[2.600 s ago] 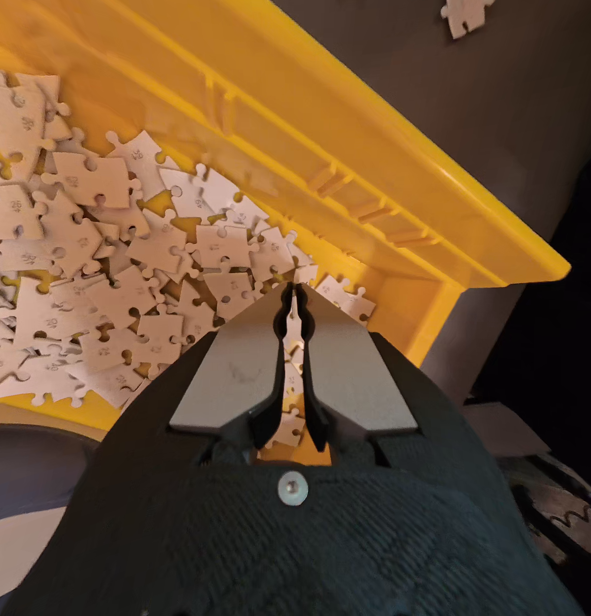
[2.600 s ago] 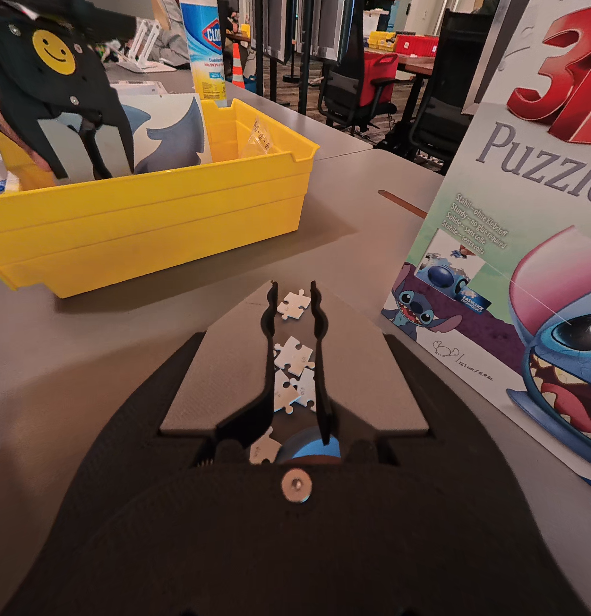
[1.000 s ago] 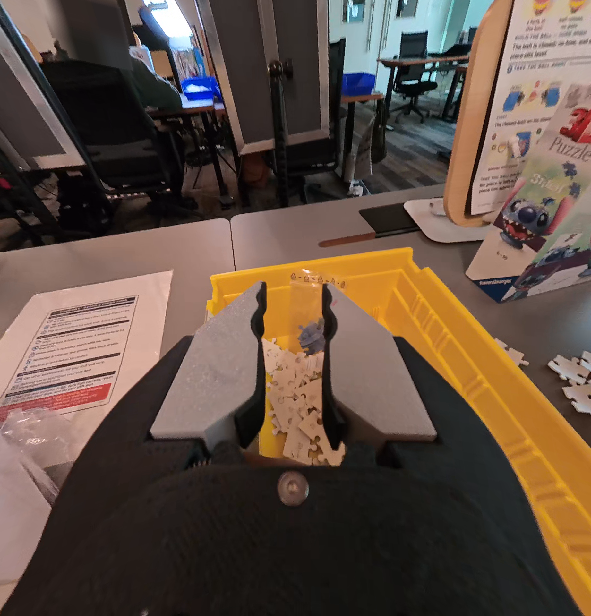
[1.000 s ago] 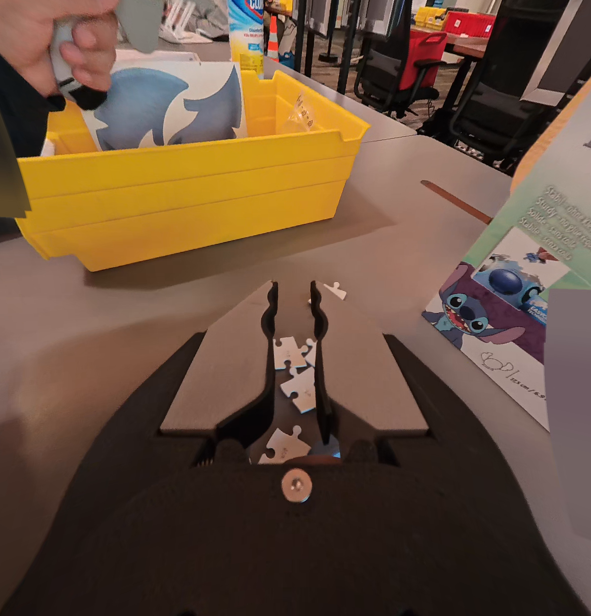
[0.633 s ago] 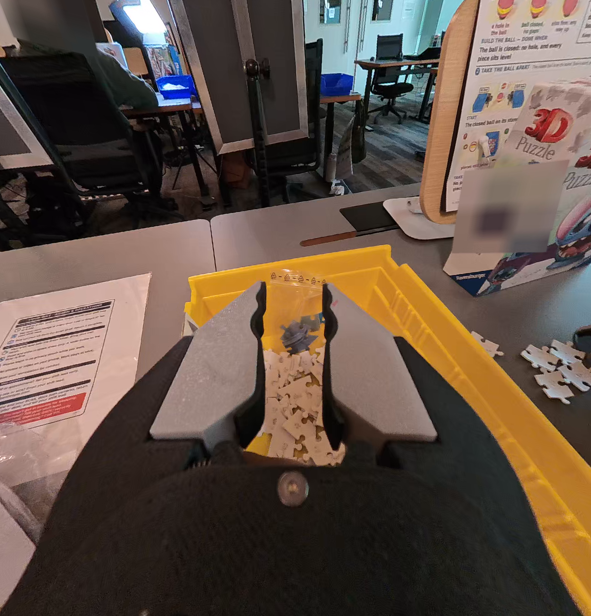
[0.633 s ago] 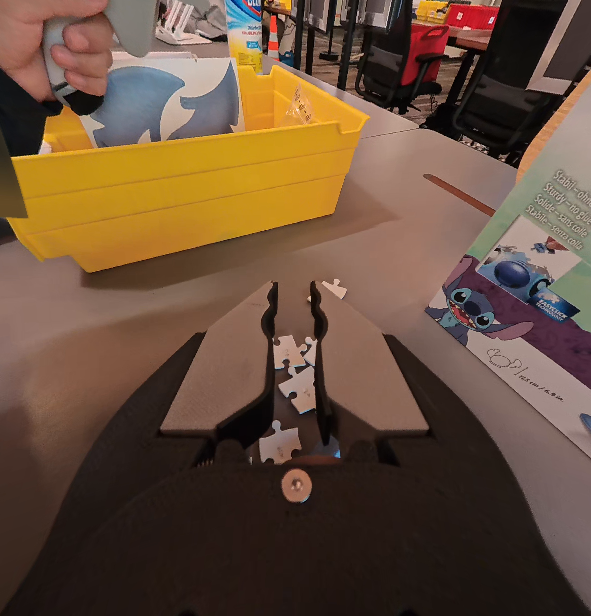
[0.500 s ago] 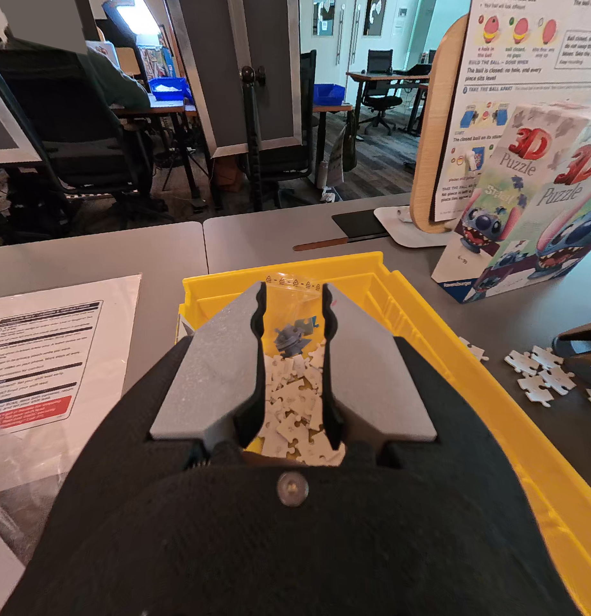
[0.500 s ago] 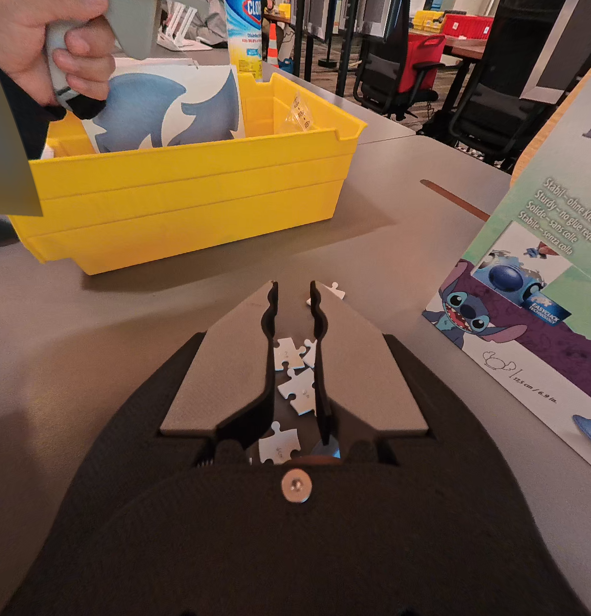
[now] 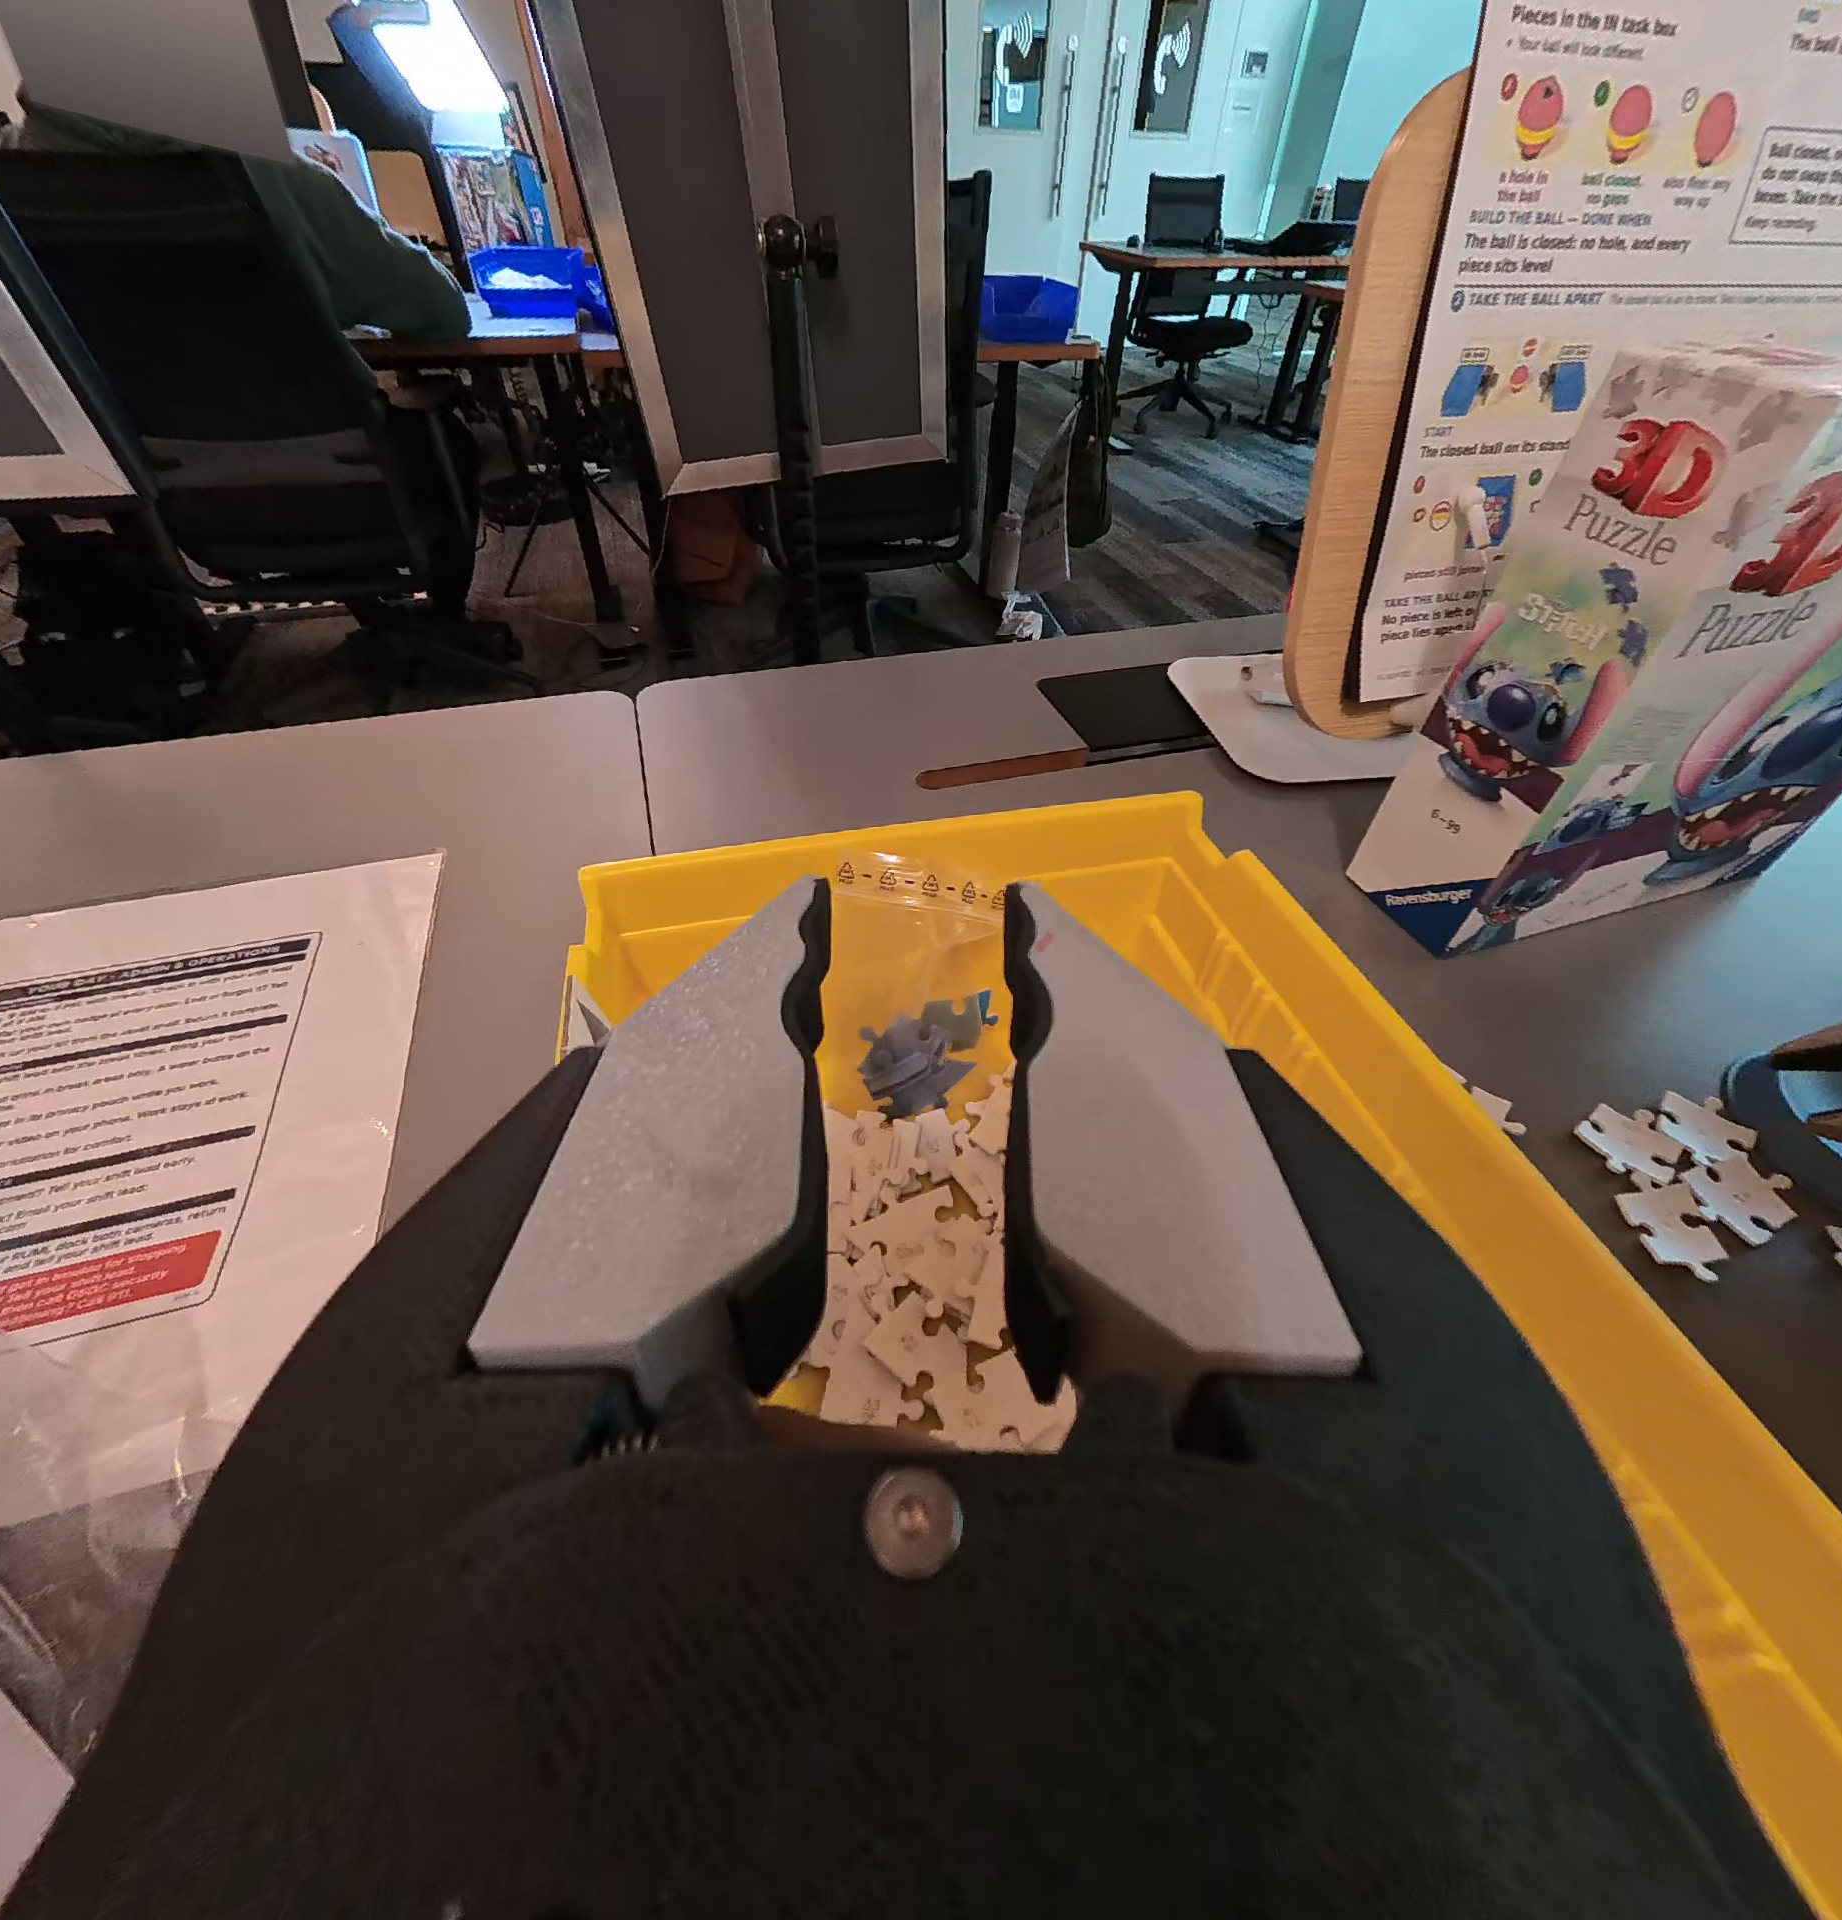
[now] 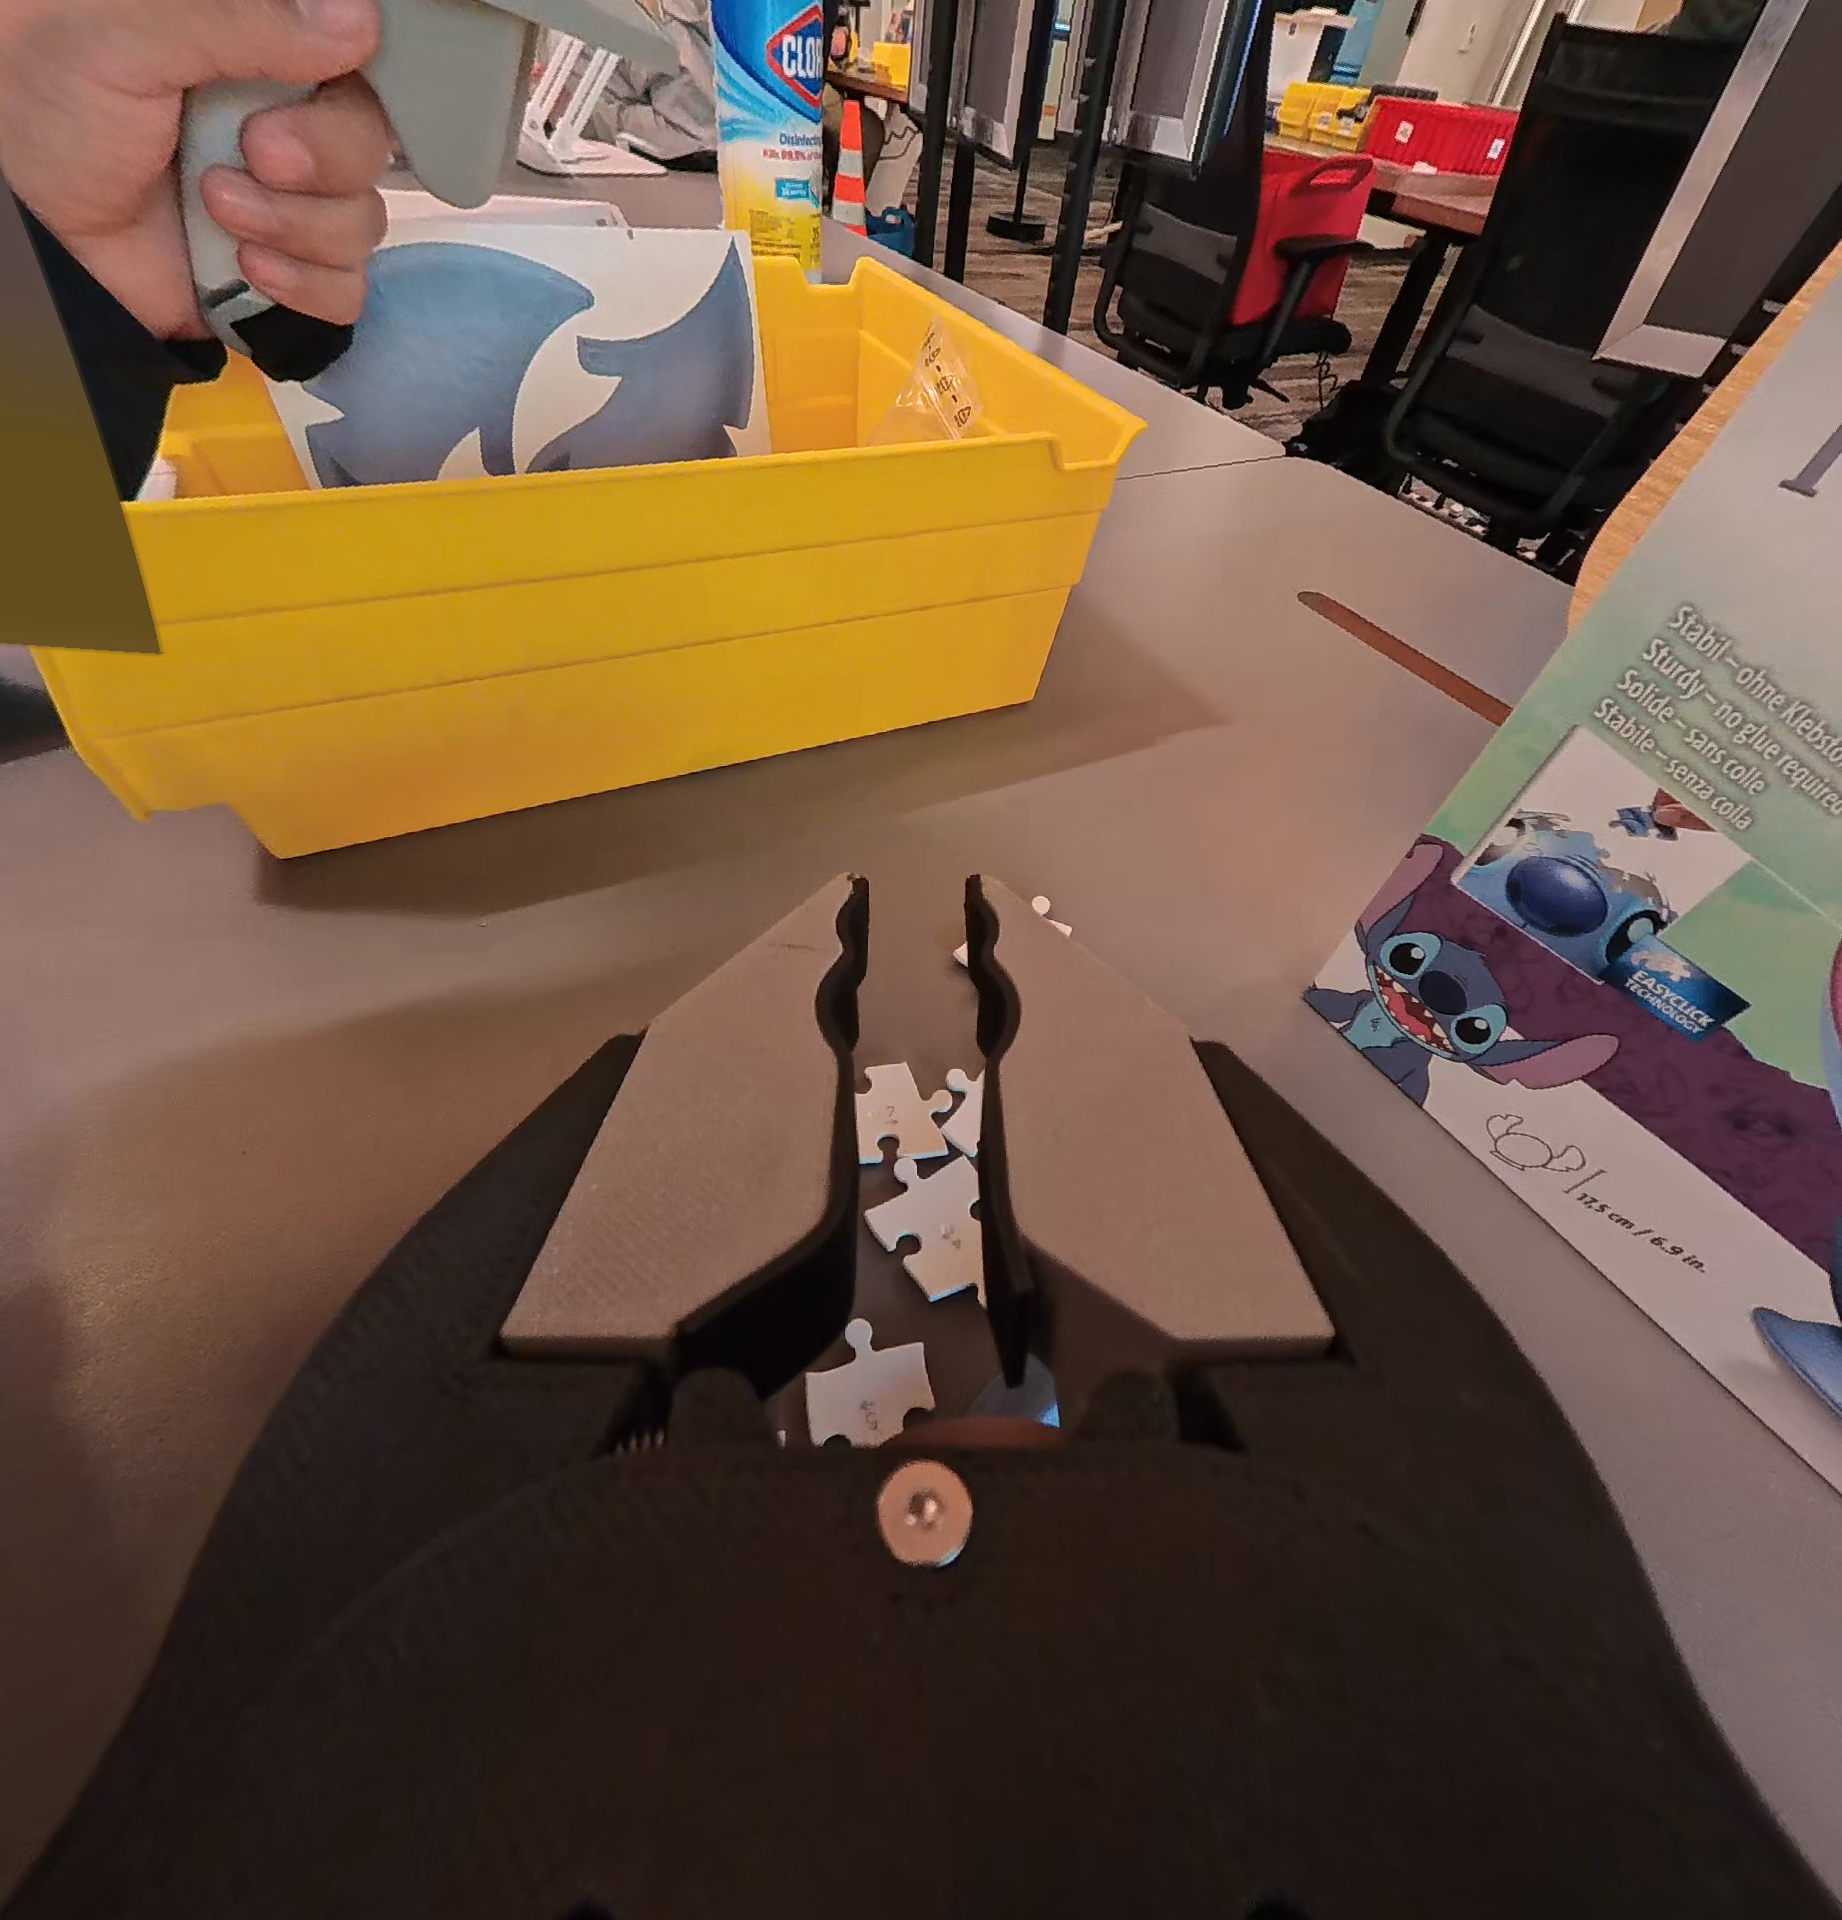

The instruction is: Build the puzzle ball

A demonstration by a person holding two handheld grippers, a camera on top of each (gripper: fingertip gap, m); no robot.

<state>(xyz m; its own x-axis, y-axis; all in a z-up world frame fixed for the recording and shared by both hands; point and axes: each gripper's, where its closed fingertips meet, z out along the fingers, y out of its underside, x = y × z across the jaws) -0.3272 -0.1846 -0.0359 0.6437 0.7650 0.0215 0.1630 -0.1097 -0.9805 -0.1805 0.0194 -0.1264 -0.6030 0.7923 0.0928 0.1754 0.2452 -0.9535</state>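
I am at a grey tabletop in an open office, with dark chairs and desks behind it. A yellow bin sits on the tabletop and holds a heap of white puzzle pieces, backs up. At the bin's far end a clear plastic bag leans against the wall, with a few blue pieces inside it.

My left hand-held gripper hangs above the heap, its grey fingers parted by a gap and holding nothing. In the right wrist view my hand grips its pale handle over the near end of the bin, beside a white card printed with blue shapes that stands inside.

My right hand-held gripper sits low over the tabletop, just outside the bin. Its fingers are a little apart and empty. Several loose white pieces lie flat on the tabletop between and under them; one more piece lies just past the right fingertip.

To the right stands the puzzle box, showing a blue cartoon creature. Behind it a wood-framed instruction board stands upright. To the left of the bin lies a printed sheet in a clear sleeve. A spray bottle stands behind the bin.
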